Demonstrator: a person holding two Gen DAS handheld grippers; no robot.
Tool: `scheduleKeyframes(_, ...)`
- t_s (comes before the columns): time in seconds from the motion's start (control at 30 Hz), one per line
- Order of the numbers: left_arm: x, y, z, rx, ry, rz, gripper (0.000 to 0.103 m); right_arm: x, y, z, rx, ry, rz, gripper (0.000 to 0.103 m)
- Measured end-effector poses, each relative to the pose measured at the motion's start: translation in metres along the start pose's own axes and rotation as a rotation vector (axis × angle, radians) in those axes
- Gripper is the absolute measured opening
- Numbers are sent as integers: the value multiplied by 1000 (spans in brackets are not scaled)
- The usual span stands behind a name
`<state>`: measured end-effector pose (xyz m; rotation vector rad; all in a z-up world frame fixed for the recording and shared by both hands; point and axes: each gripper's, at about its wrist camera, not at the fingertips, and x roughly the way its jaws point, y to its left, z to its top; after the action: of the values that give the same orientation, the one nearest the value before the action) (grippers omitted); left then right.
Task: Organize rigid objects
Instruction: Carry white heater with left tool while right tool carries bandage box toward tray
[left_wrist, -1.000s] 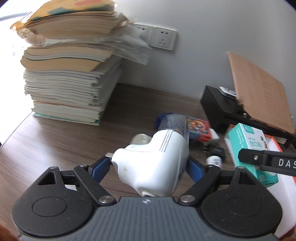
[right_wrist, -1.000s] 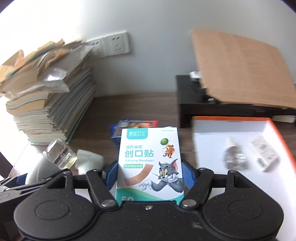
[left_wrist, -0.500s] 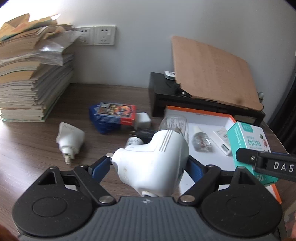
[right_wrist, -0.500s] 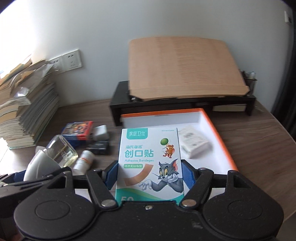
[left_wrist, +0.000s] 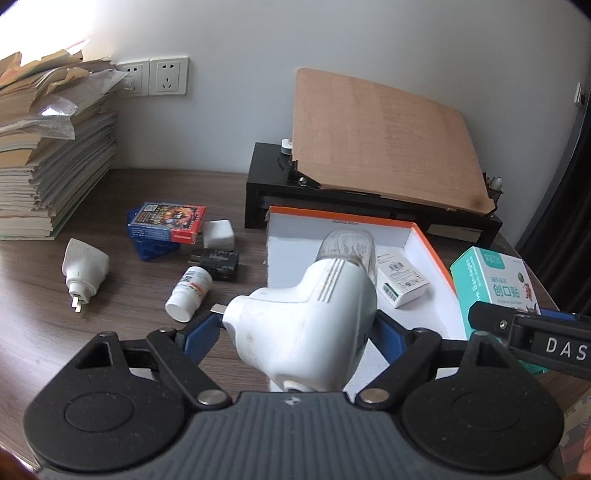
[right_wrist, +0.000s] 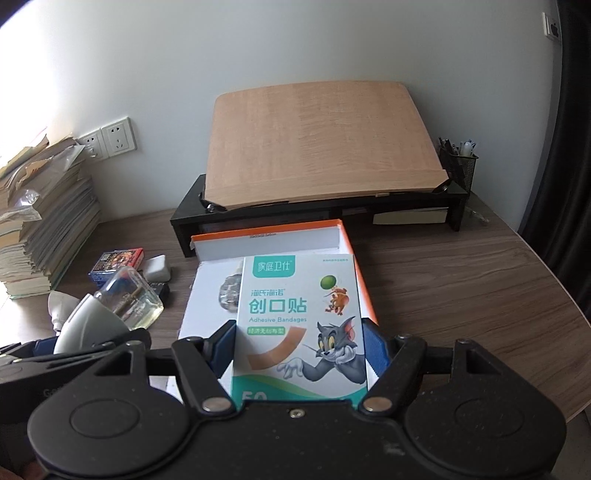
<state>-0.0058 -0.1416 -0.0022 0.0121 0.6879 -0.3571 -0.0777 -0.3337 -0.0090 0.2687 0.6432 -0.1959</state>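
Observation:
My left gripper (left_wrist: 295, 332) is shut on a white plug-in device with a clear glass bottle (left_wrist: 306, 325), held over the near left corner of a white tray with an orange rim (left_wrist: 424, 236). My right gripper (right_wrist: 299, 343) is shut on a teal box of adhesive bandages (right_wrist: 299, 317), held above the same tray (right_wrist: 347, 236). In the tray lie a small white box (left_wrist: 400, 277) and a clear bottle (right_wrist: 229, 295). Each gripper shows in the other's view: the bandage box (left_wrist: 495, 291) at right, the plug-in device (right_wrist: 107, 314) at left.
On the wooden desk left of the tray lie a white plug adapter (left_wrist: 83, 269), a white pill bottle (left_wrist: 188, 291), a black charger (left_wrist: 218, 260), a white cube charger (left_wrist: 218, 234) and a red-blue card box (left_wrist: 166, 221). A paper stack (left_wrist: 48, 162) stands far left, a black stand with a wooden board (right_wrist: 317, 147) behind.
Both grippers have swept to the right with their loads, from in front of the paper stack to the orange-rimmed tray. Neither grip changed.

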Motion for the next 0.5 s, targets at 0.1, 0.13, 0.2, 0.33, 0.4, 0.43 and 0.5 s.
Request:
scheduleKeyframes(0.1, 0, -8, 1, 1, -9, 4, 89, -2, -7, 1, -1, -10, 9, 84)
scheduleKeyframes(0.13, 0, -10, 1, 1, -10, 7, 89, -2, -9, 2, 1, -8, 15, 84)
scheduleKeyframes(0.2, 1, -14, 1, 1, -12, 13, 89, -1, -12, 2, 7, 3, 27, 84)
scheduleKeyframes(0.33, 4, -22, 1, -2, -13, 17, 89, -1, -18, 2, 4, 3, 29, 84)
scheduleKeyframes(0.4, 6, -25, 2, 2, -12, 16, 89, -2, -20, 3, 2, 0, 27, 84)
scheduleKeyframes(0.43, 8, -26, 3, 3, -9, 14, 89, -2, -21, 4, 5, -2, 28, 84)
scheduleKeyframes(0.5, 9, -28, 4, 3, -9, 10, 89, -3, -22, 4, 11, -6, 26, 84)
